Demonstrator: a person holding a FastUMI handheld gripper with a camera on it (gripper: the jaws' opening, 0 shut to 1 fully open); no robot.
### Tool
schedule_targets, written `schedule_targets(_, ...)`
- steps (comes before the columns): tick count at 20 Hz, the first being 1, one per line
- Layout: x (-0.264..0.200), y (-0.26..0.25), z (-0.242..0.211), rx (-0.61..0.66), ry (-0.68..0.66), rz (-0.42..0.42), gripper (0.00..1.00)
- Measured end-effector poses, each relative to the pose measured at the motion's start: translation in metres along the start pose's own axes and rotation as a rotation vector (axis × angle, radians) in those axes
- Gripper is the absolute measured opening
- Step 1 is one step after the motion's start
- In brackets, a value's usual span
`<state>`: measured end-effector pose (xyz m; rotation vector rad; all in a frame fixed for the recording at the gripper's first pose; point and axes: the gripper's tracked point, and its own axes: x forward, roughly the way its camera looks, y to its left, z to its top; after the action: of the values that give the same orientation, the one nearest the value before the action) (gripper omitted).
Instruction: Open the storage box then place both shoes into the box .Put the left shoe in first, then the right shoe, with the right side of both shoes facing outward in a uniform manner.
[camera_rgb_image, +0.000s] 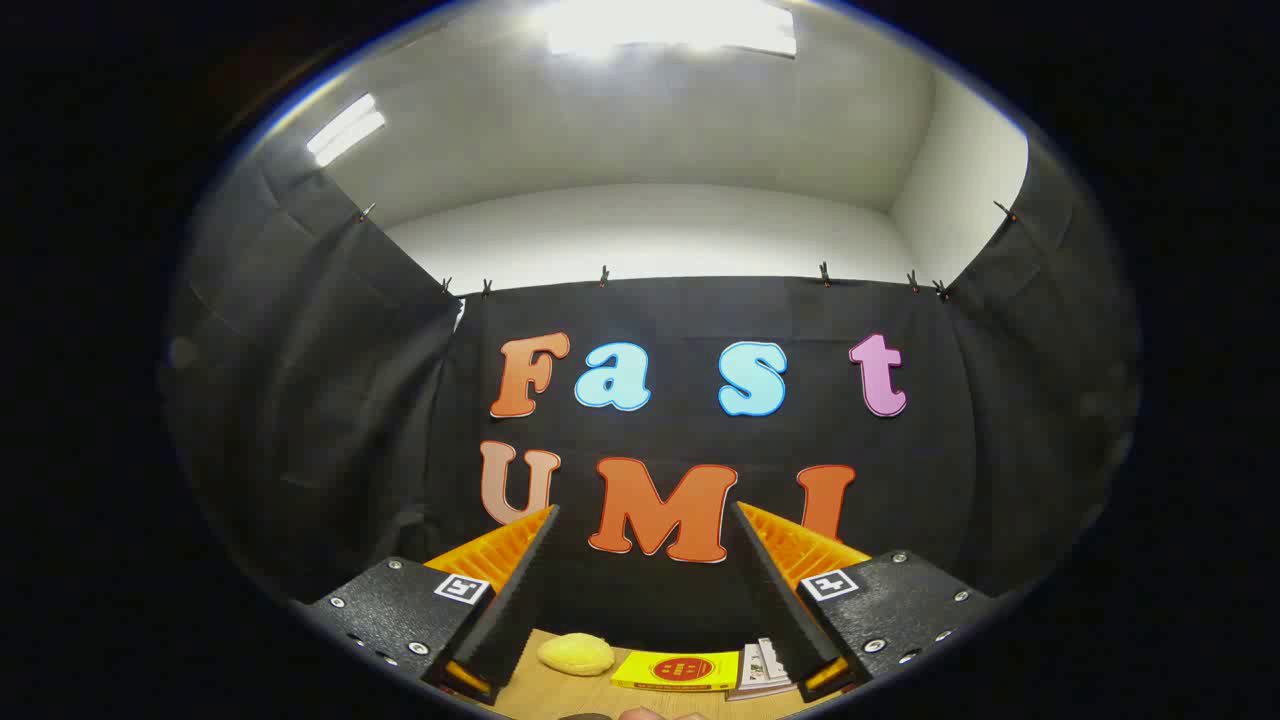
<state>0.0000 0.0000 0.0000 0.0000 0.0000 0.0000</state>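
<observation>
Jaws apart, gripper (645, 590) empty, raised toward booth wall, likely at rest before starting. Storage box and shoes unseen; yellow lump (576, 654) and booklets (678, 670) near tabletop's (560, 690) far edge.

One gripper (645, 520) with two fingers, spread well apart and holding nothing. On the wooden table (560, 695), seen low between the fingers, three things near the edge by the booth's wall — one yellow rounded soft object (575, 654), one yellow flat box with a red mark (676, 670), and one small stack of printed booklets (762, 668) just beside that box. Overhead, two ceiling lights — one broad panel (670, 28), one narrow strip (345, 128).
</observation>
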Motion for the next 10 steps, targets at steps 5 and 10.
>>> schedule_targets(5,-0.002,-0.001,0.000,0.008,0.005,-0.001,0.97)
schedule_targets(10,-0.007,0.008,0.004,-0.005,-0.026,0.053,0.97)
